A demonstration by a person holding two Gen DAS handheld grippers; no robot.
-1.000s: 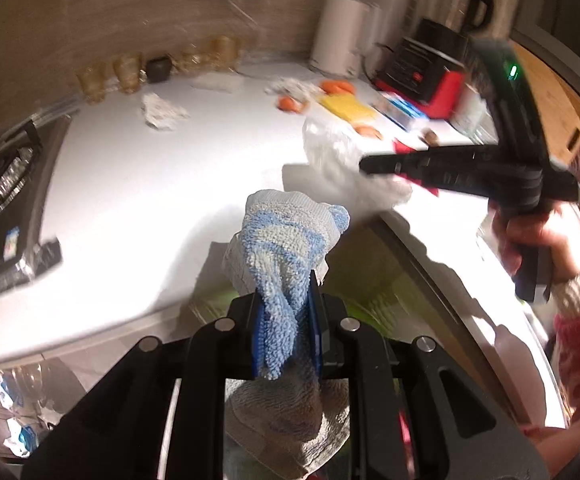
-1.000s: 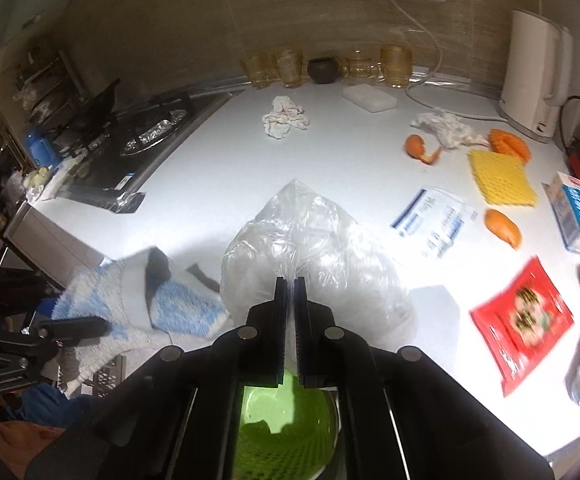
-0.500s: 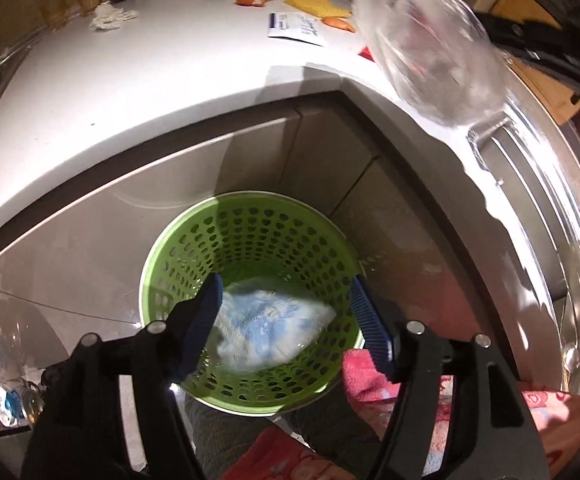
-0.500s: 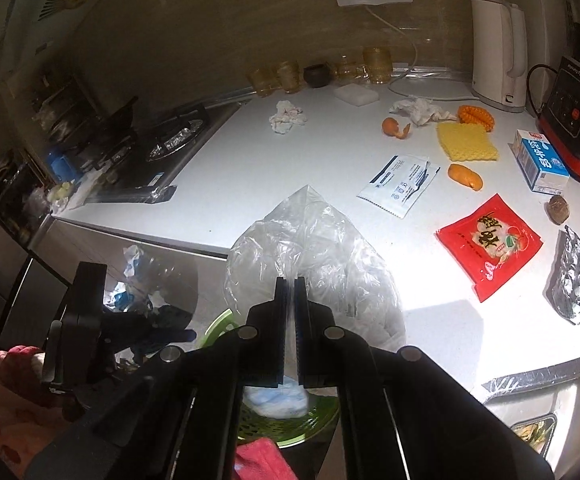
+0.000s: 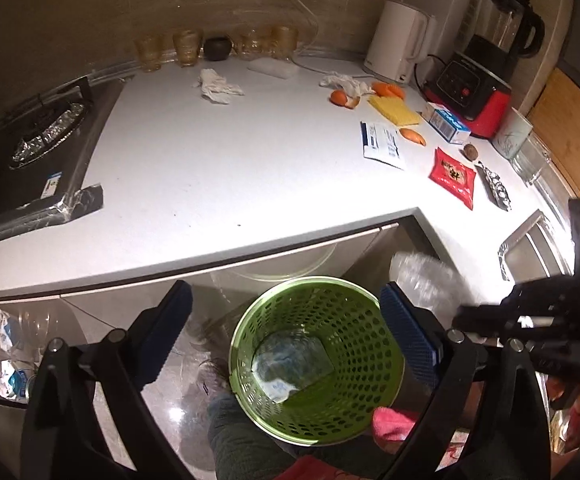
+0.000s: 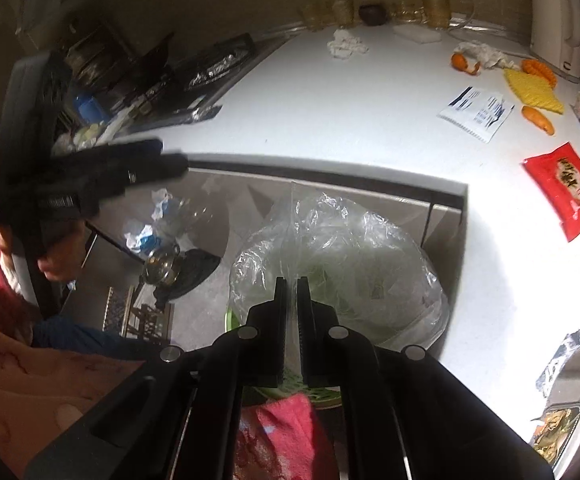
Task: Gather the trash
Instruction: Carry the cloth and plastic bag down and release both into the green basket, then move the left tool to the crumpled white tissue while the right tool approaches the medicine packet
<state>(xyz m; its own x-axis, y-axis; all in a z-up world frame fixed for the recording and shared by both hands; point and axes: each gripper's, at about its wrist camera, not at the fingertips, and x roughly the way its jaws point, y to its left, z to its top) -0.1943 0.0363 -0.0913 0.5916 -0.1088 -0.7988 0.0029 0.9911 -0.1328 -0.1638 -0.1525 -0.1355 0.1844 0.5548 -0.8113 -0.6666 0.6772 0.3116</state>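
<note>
Countertop fills the upper half of the left wrist view, white and L-shaped, with litter lying from 12 to 2 o'clock. Below its edge, at 6 o'clock, the green basket stands on the floor, mouth up, a pale blue-and-white cloth lying at its bottom.

Next in size is the clear plastic bag, crumpled and puffed. In the right wrist view it hangs at centre, just above the basket's rim, and the right gripper is clenched on a fold of its film. The left gripper hovers over the basket with nothing between its blue pads; its jaws are opening.

The step in hand looks like dropping the bag into the basket. To do it well, I would bring the bag's bulk over the middle of the mouth before letting go, since light film drifts and could catch on the rim. The free claw should clear away toward 9 o'clock.

Smaller pieces remain: a red packet, a white sachet, crumpled tissue, orange peel.
</note>
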